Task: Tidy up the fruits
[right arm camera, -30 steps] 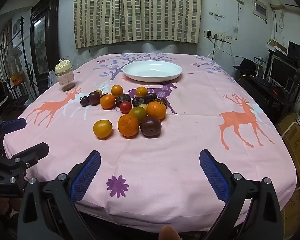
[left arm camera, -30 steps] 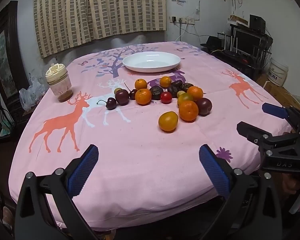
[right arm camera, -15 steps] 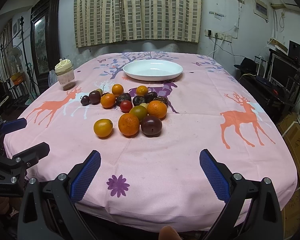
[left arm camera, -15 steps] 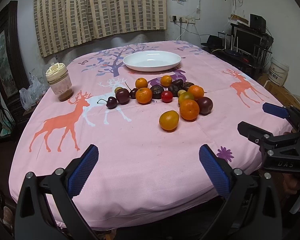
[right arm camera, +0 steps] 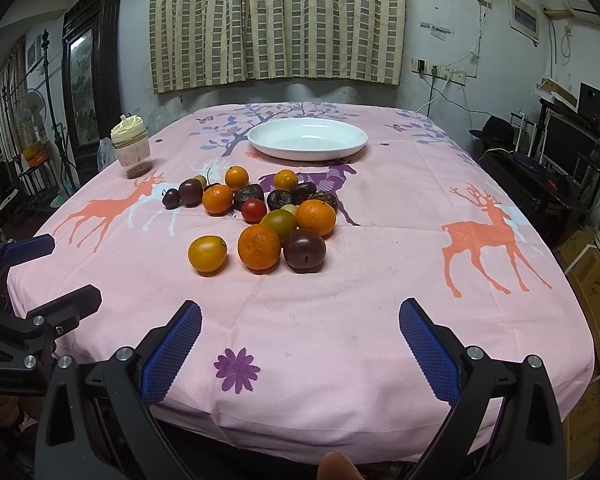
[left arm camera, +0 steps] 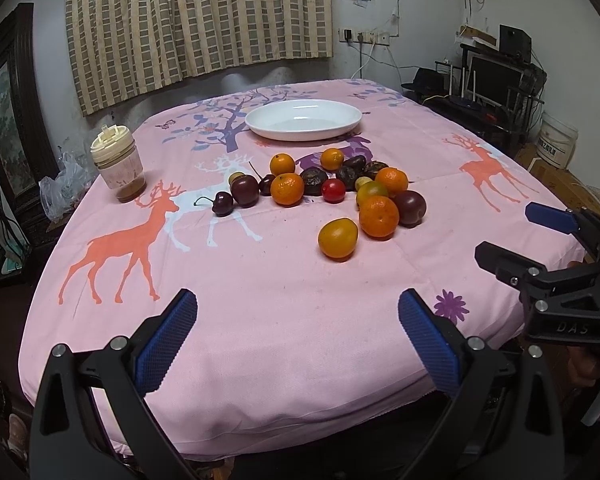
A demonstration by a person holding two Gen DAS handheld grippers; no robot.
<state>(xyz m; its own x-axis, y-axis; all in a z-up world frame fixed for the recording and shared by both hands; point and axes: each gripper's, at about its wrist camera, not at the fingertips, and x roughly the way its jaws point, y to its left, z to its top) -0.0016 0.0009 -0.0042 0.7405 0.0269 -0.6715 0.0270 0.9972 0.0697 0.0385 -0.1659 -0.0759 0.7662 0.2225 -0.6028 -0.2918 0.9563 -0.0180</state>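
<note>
A pile of fruit (left arm camera: 342, 190) lies mid-table: oranges, dark plums, cherries, a red tomato, dark wrinkled fruits. It also shows in the right wrist view (right arm camera: 260, 216). An empty white plate (left arm camera: 304, 119) sits behind the pile, also in the right wrist view (right arm camera: 308, 138). My left gripper (left arm camera: 296, 332) is open and empty above the table's near edge. My right gripper (right arm camera: 300, 340) is open and empty above the near edge, to the right of the left one. Each gripper shows in the other's view, the right (left arm camera: 528, 234) and the left (right arm camera: 56, 268).
A plastic jar with a cream lid (left arm camera: 118, 170) stands at the table's left side. The pink deer-print tablecloth (left arm camera: 260, 280) covers the table. A dark cabinet (right arm camera: 88, 80) stands to the left, shelves with electronics (right arm camera: 572, 156) to the right.
Both grippers have moved slightly forward toward the fruit; the table fills a little more of each view. Jaws stay open.
</note>
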